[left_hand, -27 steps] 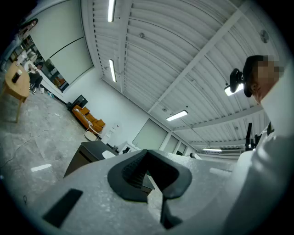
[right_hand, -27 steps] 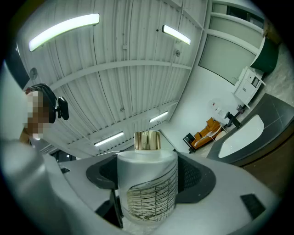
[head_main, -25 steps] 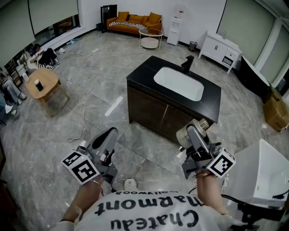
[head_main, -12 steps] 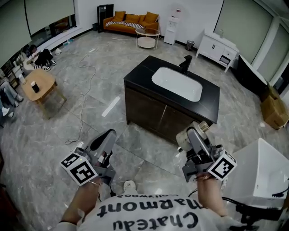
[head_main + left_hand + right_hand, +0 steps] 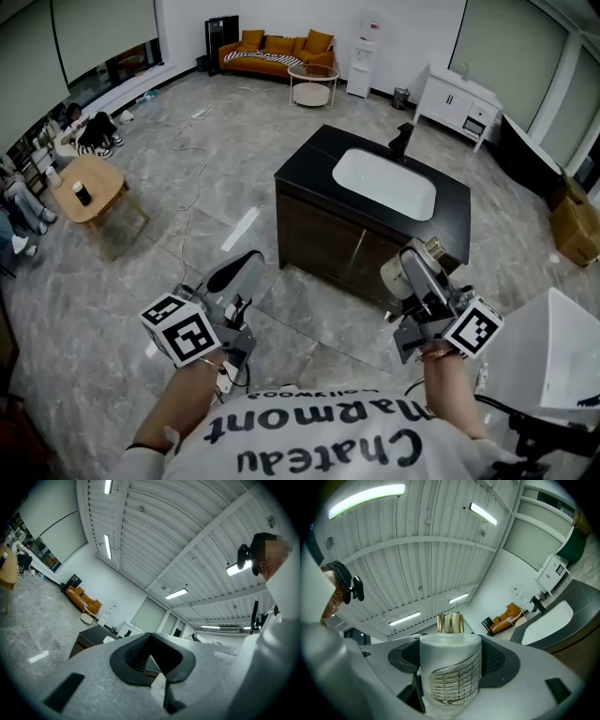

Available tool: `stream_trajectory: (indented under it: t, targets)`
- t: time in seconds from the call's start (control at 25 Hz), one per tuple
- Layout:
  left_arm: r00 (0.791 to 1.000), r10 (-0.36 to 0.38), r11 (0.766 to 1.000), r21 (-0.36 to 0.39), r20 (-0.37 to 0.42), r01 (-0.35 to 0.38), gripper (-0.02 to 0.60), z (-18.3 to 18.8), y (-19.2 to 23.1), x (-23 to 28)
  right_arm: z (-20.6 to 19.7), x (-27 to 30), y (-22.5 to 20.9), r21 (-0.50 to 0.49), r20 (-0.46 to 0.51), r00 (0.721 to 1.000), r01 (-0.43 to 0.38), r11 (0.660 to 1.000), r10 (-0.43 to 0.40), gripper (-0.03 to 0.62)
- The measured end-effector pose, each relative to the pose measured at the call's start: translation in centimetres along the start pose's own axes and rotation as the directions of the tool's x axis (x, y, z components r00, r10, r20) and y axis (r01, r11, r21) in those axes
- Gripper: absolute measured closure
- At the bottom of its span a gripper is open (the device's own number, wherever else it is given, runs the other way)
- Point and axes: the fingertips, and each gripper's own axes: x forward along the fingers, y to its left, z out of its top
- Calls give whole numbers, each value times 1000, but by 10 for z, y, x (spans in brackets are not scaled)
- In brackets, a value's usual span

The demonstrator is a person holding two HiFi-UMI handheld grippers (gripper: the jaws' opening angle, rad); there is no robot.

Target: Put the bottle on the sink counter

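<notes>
Right gripper [image 5: 419,272]: closed round the bottle [image 5: 392,278], dark pads pressing on both sides of the white body, and it's up in the air at about four o'clock in the head view.
Bottle: upright between the jaws in the right gripper view, gold cap [image 5: 450,623] on top, fine line pattern across the lower front. It isn't on anything; the jaws alone carry it.
Bottle against the target: off the sink counter [image 5: 309,173], near that counter's five o'clock corner, in front of the cabinet doors and over the floor.
Left gripper [image 5: 239,274]: jaws drawn together with nothing between them. It sits at about seven o'clock in the head view, well apart from the right one.
Left gripper view: the two dark pads [image 5: 136,656] meet at the tips, and only a small notch of background shows through.
Sink counter: black top straight ahead at twelve o'clock, a white basin [image 5: 384,183] sunk in its middle, a dark faucet [image 5: 403,139] at the basin's far edge, one o'clock.
Floor: grey marble tiles, a loose cable [image 5: 187,178] trailing at ten o'clock of the counter.
Far room: an orange sofa [image 5: 277,47] against the back wall at eleven o'clock, a round white table [image 5: 312,82] just in front of it.
Sides: a small wooden table [image 5: 89,187] at nine o'clock, a white cabinet [image 5: 461,98] at one o'clock.
</notes>
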Motion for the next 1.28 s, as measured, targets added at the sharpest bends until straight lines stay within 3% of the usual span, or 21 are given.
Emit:
stream_trajectory:
  t: [0.32,0.52,0.68,0.92,1.28]
  targets:
    - [999,-53,998,20,9,53,566,16,0,15,-4,18,-5,3,-14,1000,0,1000,0,253]
    - [998,-35,999,-14,51,36,568,12,10,14,-11,35,-17,19,-24,999,-22,1000,23,253]
    - [999,7,998,-58,50,-4,566,8,29,24,-10,53,-41,46,-24,999,-29,999,31,253]
    - [997,40,998,-57,72,-36,567,22,59,65,-11,111,-85,73,-79,992,-91,993,97,253]
    - [990,85,996,-28,115,-82,567,41,121,148,11,198,-165,39,-137,976,-162,986,166,253]
